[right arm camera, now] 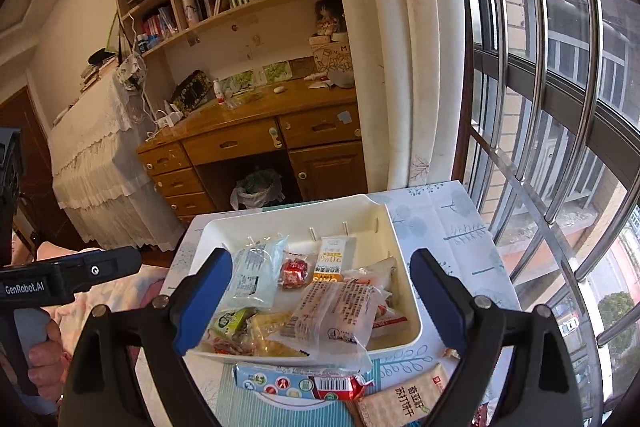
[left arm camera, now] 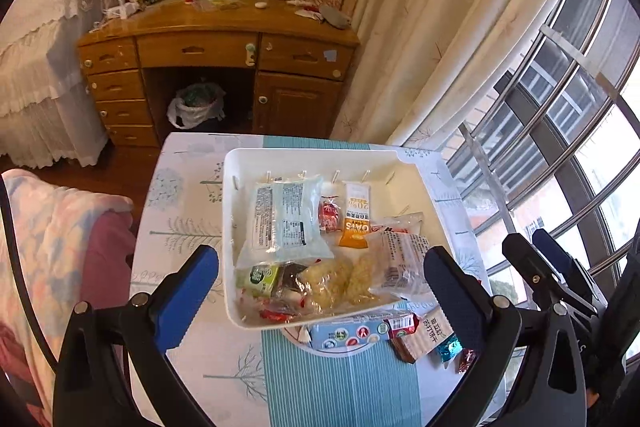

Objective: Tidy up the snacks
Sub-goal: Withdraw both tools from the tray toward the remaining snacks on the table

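Note:
A white tray (left arm camera: 236, 163) on the patterned table holds several snacks: a pale blue packet (left arm camera: 284, 219), an orange oat bar (left arm camera: 356, 215), a clear printed packet (left arm camera: 400, 259), yellow crackers (left arm camera: 332, 283) and a green packet (left arm camera: 260, 279). Loose on the table in front of the tray lie a blue-white packet (right arm camera: 272, 383), a red packet (right arm camera: 340, 387) and a beige cracker packet (right arm camera: 404, 403). My left gripper (left arm camera: 324, 291) hangs open above the tray's near half, empty. My right gripper (right arm camera: 320, 301) is open over the same end, also empty.
A teal candy (left arm camera: 450, 345) and a red candy (left arm camera: 466, 361) lie near the table's right edge. A window with metal bars (right arm camera: 560, 147) runs along the right. A blanket-covered bed (left arm camera: 60, 227) is at the left, and a wooden desk (left arm camera: 216, 47) stands behind the table.

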Tool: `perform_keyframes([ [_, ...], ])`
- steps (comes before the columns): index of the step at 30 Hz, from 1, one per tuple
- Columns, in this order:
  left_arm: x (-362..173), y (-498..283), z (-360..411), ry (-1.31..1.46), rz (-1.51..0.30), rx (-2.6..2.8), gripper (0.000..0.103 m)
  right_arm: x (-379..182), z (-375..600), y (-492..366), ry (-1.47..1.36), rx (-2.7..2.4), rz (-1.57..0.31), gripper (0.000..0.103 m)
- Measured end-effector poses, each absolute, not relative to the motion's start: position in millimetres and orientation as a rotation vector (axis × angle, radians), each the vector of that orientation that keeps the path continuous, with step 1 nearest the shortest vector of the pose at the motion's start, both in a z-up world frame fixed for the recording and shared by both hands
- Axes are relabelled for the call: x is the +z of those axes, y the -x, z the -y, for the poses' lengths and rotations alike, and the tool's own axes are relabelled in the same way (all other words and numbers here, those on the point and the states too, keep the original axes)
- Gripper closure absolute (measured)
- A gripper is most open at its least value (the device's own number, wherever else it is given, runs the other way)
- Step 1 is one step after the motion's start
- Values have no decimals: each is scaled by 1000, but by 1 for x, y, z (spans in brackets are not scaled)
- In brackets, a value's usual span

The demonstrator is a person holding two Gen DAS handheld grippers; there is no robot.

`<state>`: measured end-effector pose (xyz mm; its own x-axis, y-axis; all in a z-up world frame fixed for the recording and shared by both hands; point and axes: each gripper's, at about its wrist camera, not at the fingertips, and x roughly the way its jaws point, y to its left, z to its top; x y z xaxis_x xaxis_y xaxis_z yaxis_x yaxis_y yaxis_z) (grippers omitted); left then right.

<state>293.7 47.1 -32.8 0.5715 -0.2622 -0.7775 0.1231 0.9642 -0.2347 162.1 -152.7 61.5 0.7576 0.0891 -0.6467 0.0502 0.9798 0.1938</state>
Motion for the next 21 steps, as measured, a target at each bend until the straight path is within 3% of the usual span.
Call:
perform_keyframes([
  [21,-24,-183,-64,261,-850,-113,1,57,182,-111,-307,146,-780,12],
])
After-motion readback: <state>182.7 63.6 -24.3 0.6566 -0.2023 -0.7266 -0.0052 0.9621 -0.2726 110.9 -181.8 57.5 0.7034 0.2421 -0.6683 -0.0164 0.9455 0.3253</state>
